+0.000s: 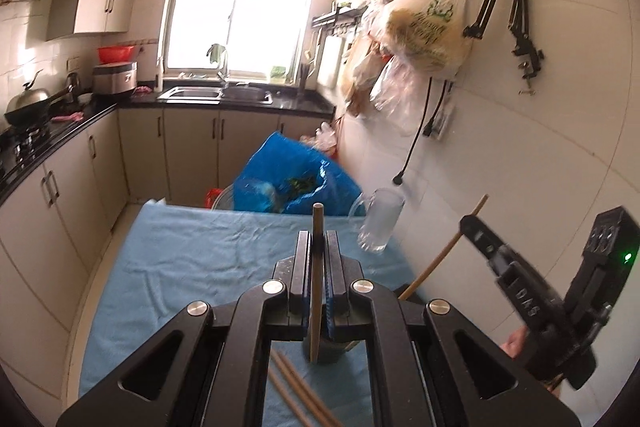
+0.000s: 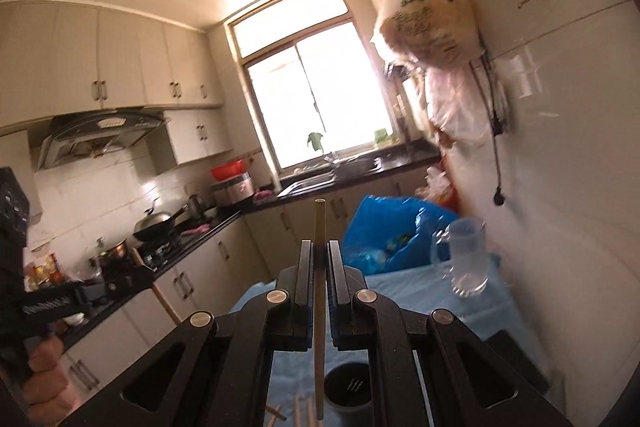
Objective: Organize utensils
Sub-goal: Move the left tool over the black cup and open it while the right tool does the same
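- Left black two-finger gripper is clamped on a brown wooden chopstick that stands upright between its pads, lower end down by the dark round utensil cup on the light blue tablecloth.
- Right black gripper is pinching a paler bamboo chopstick the same way — upright, tip hanging just left of the cup.
- Only the left view shows the right gripper from outside, with its chopstick angled.
- Loose wooden chopsticks lie on the cloth near the cup.
- Clear glass mug sits at the table's far right edge, blue plastic bag behind it.
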Available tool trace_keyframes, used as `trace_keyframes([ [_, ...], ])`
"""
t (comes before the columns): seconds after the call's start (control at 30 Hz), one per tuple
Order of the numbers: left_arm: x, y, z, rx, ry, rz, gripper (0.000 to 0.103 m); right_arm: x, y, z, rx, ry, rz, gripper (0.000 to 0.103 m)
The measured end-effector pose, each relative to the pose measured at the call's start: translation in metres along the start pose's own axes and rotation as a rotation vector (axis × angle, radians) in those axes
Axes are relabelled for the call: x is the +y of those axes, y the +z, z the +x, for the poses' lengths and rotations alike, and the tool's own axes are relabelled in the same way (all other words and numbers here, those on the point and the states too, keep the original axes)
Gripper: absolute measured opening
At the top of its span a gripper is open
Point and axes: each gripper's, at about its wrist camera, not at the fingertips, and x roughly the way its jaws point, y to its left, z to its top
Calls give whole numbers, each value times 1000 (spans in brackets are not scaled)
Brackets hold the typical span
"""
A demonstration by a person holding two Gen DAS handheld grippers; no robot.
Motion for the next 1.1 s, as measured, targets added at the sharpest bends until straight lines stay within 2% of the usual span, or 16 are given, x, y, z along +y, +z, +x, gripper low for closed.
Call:
trace_keyframes([
  [0.1,-9,14,12,-12,-21,-1,5,-7,8,11,-15,-27,-8,6],
  [0.23,-16,17,43,24,-35,-13,5,-18,6,35,14,-56,-15,6],
  [0.53,1,-21,129,221,1,-70,5,-50,-34,90,183,-75,26,6],
  [0.67,11,-30,141,243,16,-89,6,-59,-43,100,224,-69,53,8],
  [0.7,12,-30,142,244,20,-90,8,-60,-43,102,234,-68,56,8],
  [0.73,14,-30,142,247,21,-92,16,-61,-43,102,237,-65,58,10],
  [0.77,15,-31,141,249,18,-98,22,-61,-43,101,235,-66,57,17],
  [0.8,17,-31,140,244,15,-103,34,-60,-42,100,232,-70,54,22],
  [0.83,18,-30,136,229,18,-106,41,-61,-41,98,228,-71,56,33],
  [0.87,18,-29,130,211,24,-101,41,-61,-40,94,216,-67,60,42],
  [0.97,20,-27,112,187,16,-95,42,-60,-35,78,175,-82,56,44],
  [1.03,23,-27,97,166,13,-97,52,-63,-35,63,154,-85,67,48],
  [1.1,31,-32,78,135,24,-103,57,-65,-39,50,151,-82,79,54],
])
